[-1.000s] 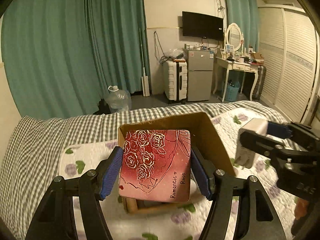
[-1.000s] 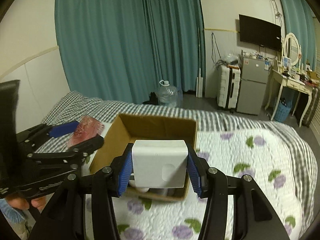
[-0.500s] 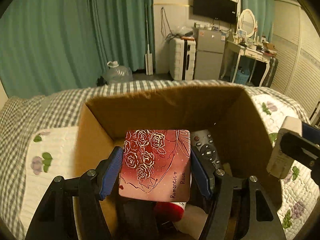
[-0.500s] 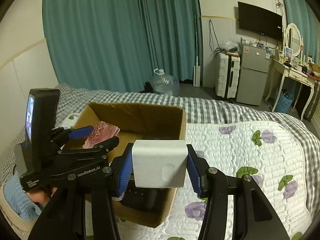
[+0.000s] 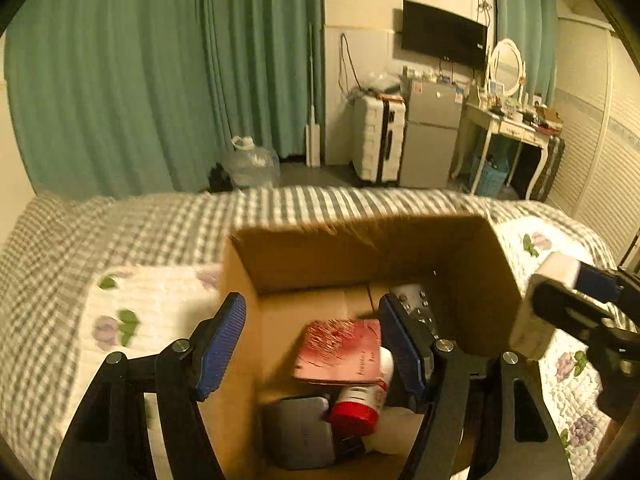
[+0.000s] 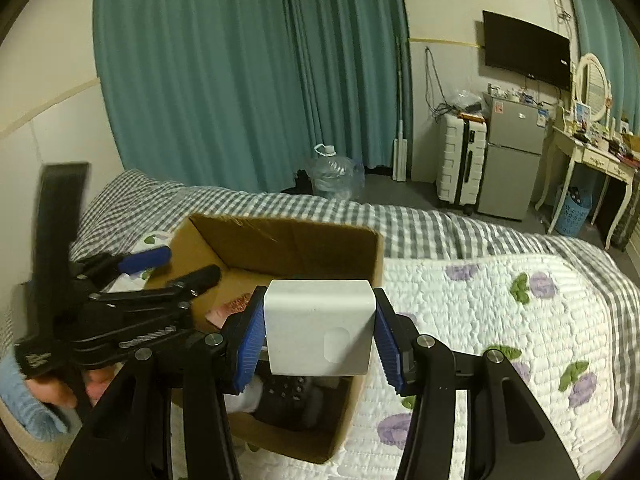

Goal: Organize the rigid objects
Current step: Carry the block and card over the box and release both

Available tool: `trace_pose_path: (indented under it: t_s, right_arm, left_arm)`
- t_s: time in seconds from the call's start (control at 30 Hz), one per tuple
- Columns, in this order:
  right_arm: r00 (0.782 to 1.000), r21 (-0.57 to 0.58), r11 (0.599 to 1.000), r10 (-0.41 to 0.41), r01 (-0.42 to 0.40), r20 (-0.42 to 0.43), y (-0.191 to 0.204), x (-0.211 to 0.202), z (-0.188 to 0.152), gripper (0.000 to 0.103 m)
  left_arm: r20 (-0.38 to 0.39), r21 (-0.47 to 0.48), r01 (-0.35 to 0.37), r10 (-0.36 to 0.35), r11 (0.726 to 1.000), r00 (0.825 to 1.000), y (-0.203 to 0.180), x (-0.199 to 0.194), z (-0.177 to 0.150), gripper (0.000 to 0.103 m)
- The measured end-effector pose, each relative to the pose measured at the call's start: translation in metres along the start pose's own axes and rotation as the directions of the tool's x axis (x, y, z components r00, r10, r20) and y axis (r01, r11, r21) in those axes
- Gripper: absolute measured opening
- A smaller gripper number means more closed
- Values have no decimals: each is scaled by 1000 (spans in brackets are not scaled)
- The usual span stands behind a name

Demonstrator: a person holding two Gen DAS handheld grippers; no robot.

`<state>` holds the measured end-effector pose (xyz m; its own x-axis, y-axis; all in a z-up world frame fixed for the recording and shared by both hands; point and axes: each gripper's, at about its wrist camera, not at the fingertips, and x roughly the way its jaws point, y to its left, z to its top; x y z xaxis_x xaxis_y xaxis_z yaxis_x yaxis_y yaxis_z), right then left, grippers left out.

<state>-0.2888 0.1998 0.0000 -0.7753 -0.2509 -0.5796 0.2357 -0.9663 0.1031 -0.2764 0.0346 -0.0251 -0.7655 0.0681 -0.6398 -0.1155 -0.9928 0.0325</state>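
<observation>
Cardboard box [image 5: 360, 252] sits on the quilted bed [image 6: 500, 304], with the rose-printed red card [image 5: 340, 350] lying inside among a remote [image 5: 416, 304] and a red-capped bottle [image 5: 358, 400]. Left gripper [image 5: 312, 346] hangs spread wide and empty above it. Right gripper [image 6: 318, 330] clamps a white block [image 6: 318, 326] over the box's near edge.

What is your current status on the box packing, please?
Left gripper open over cardboard box. Red rose card lying inside. Right gripper shut on white block, above box corner. Nothing obstructing.

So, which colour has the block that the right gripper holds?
White. The block shows best in the right wrist view, clamped in the right gripper.
</observation>
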Motion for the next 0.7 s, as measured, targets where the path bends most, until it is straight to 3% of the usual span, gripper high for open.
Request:
trace_pose_path:
  t_s: [0.17, 0.3, 0.47, 0.5, 0.57, 0.7]
  right_arm:
    - [995, -59, 996, 54, -59, -84, 32, 44, 21, 50]
    - [983, -25, 997, 63, -69, -173, 46, 97, 23, 50]
    - [973, 4, 997, 78, -79, -217, 53, 125, 22, 50]
    - [974, -1, 997, 77, -79, -213, 55, 126, 22, 52]
    - [982, -6, 999, 46, -48, -182, 56, 121, 22, 78]
    - [988, 24, 1000, 22, -19, -152, 46, 103, 26, 78]
  left_arm:
    - [34, -24, -38, 38, 999, 999, 24, -18, 10, 72]
    - [39, -19, -68, 69, 998, 997, 39, -19, 6, 72]
    - [32, -14, -85, 86, 996, 996, 54, -12, -3, 72]
    - [37, -12, -89, 90, 996, 995, 54, -11, -4, 72]
    - [41, -7, -89, 90, 996, 995, 55, -11, -7, 72]
    - [51, -2, -87, 87, 996, 995, 53, -18, -7, 72]
